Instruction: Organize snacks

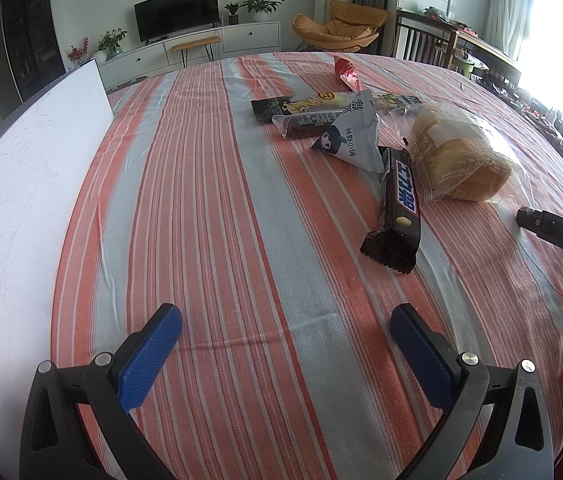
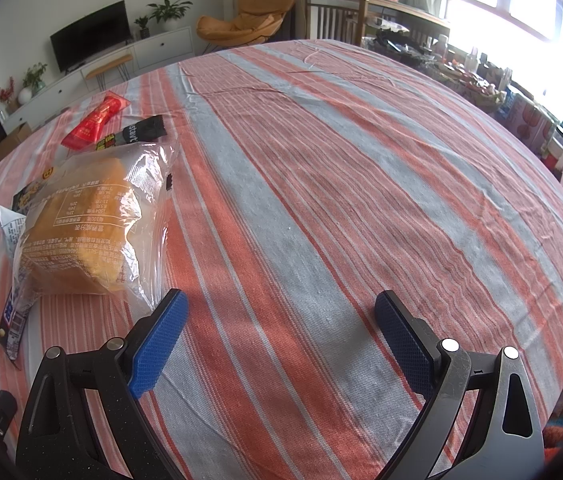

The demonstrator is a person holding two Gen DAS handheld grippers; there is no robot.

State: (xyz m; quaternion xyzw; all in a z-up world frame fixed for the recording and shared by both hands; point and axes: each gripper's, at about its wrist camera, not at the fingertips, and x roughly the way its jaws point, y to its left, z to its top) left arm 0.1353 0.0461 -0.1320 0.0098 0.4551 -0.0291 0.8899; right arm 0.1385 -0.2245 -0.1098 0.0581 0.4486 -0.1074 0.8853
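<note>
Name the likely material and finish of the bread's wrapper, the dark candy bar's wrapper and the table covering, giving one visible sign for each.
Bread wrapper: thin clear plastic film, glossy; the loaf shows through and it crinkles with glints.
Candy bar wrapper: probably plastic or foil laminate, smooth with a sheen; crimped zigzag end.
Table covering: woven cloth, matte; visible weave, stripes and soft wrinkles.

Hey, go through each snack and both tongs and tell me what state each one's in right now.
Left tongs: open, empty, above the cloth.
Right tongs: open, empty, beside the bread.
Bread: bagged, lying on the cloth, untouched.
Chocolate bar: wrapped, flat, far end under the bread bag's edge.
White pouch: sealed, lying over the dark stick.
Dark stick: wrapped, partly covered.
Red packet: flat, farthest away.
Board: bare, left of the snacks.
</note>
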